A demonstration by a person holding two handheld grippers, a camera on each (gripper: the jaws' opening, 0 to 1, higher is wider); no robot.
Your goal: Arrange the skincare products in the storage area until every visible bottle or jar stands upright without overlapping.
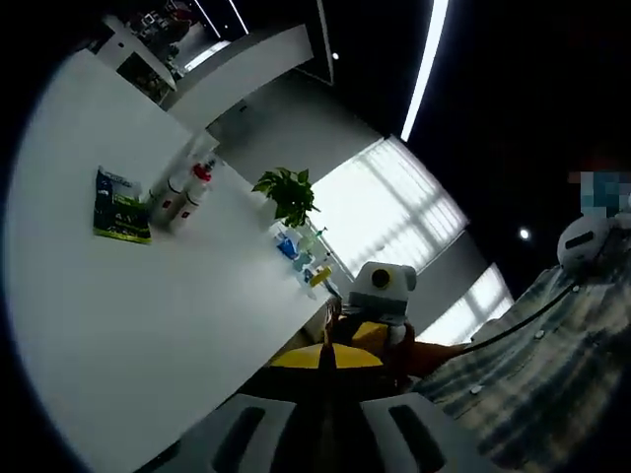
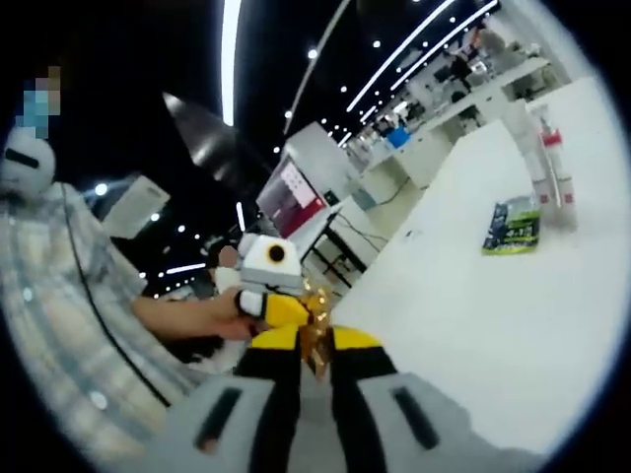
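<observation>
Two white bottles, one red-capped (image 1: 187, 192), stand upright on the far part of the white table (image 1: 148, 325), with a green packet (image 1: 121, 207) lying flat beside them. The same bottles (image 2: 550, 163) and packet (image 2: 513, 227) sit far off at the upper right of the right gripper view. Small blue bottles (image 1: 294, 248) and a yellow item (image 1: 320, 277) stand near the table's far edge. My left gripper (image 1: 325, 357) is shut, yellow tips together, off the table's edge. My right gripper (image 2: 314, 345) is shut too, tip to tip with the left gripper (image 2: 274, 296); a brownish patch between them is unclear.
A potted green plant (image 1: 288, 194) stands by the blue bottles. The person's plaid sleeve (image 1: 532, 374) fills the right side, and a hand (image 2: 212, 313) holds the left gripper. The right gripper (image 1: 383, 296) shows just beyond my left tips. Shelves and desks lie in the background.
</observation>
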